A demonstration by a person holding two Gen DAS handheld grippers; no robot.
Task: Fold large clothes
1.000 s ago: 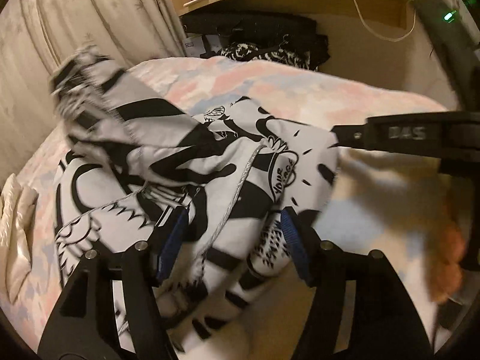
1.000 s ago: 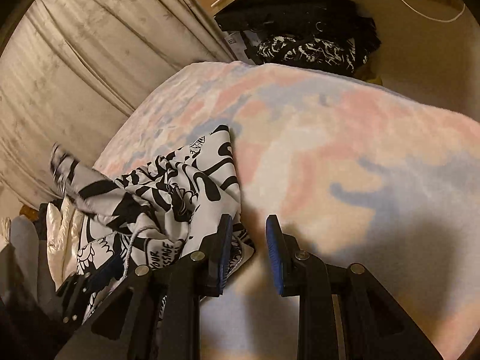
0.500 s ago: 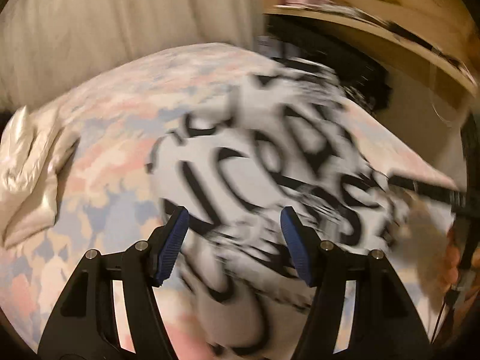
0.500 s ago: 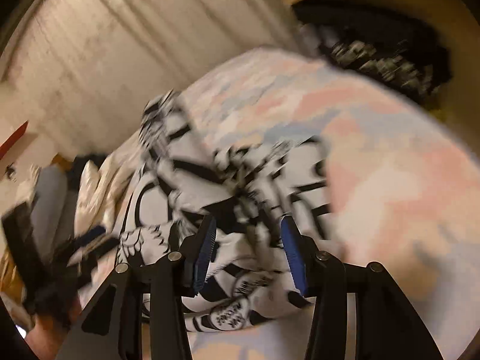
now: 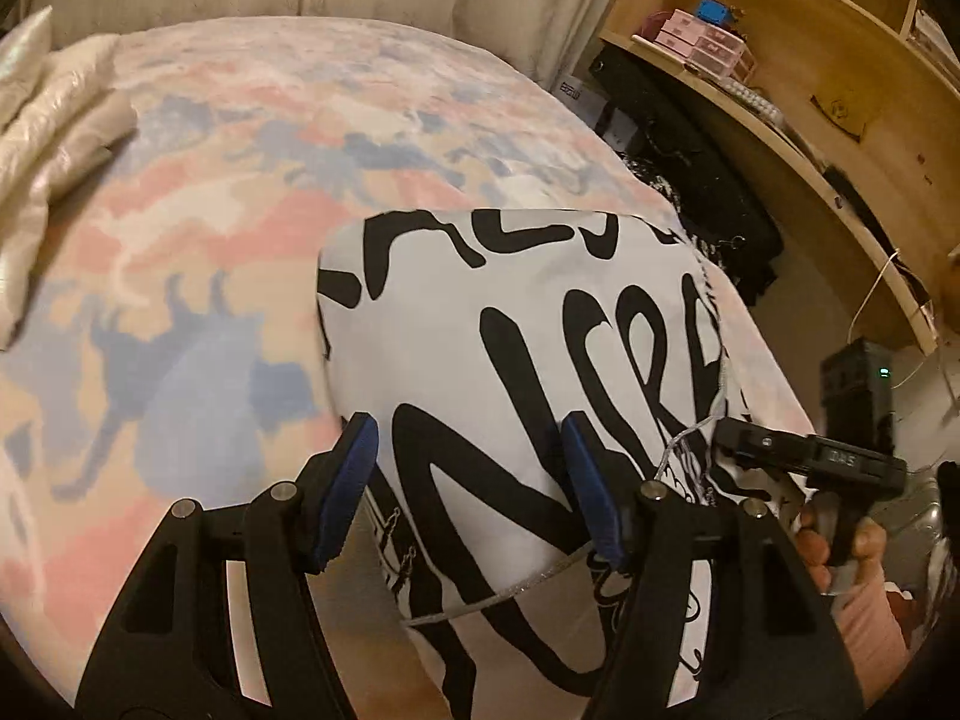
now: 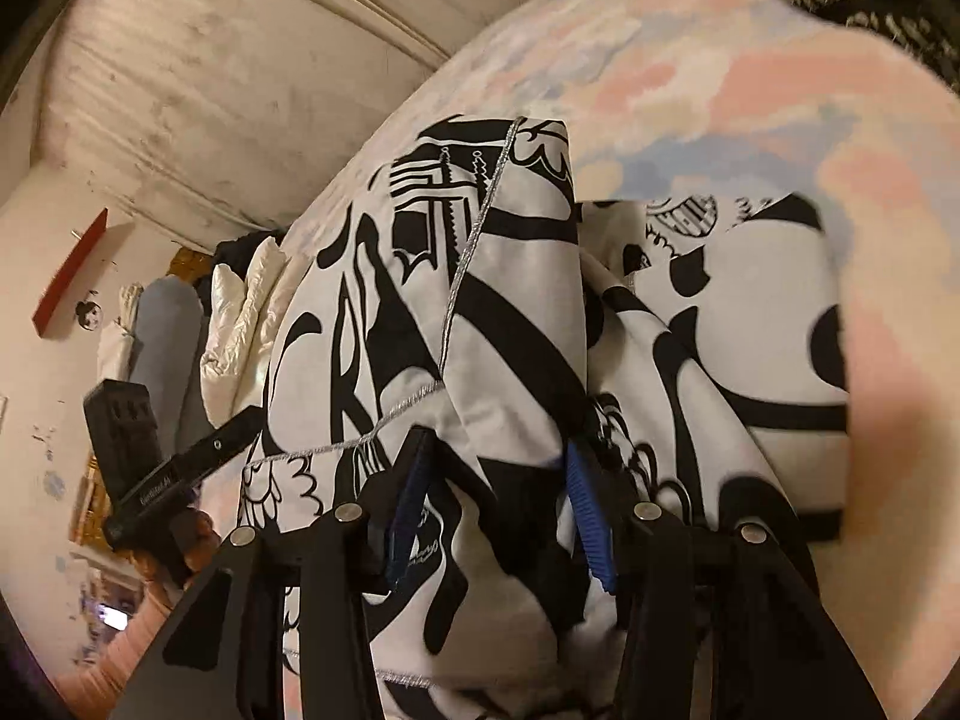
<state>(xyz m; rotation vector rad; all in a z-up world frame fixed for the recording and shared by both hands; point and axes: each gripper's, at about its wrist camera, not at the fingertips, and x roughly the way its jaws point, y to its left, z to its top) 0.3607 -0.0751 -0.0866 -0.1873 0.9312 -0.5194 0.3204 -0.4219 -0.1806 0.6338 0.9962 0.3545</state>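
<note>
While the left gripper point(image 5: 468, 480) has its blue pads apart, the black-and-white garment point(image 5: 540, 360) lies between them unpinched. The right gripper point(image 6: 498, 510) also stands parted around a bunched fold; whether its pads press the cloth cannot be told. The garment lies half-folded on the pastel bed cover point(image 5: 210, 180). Risk: with neither grip firm, the loose fold could slide open, and the silver drawstring point(image 6: 474, 228) could snag a finger. On the wooden shelf point(image 5: 810, 138), small pink drawers point(image 5: 702, 45) stand; contents unseen.

B&w printed garment point(image 6: 516, 312) bunched btwn right tongs point(image 6: 498, 510) on pastel blanket point(image 6: 780, 90).
</note>
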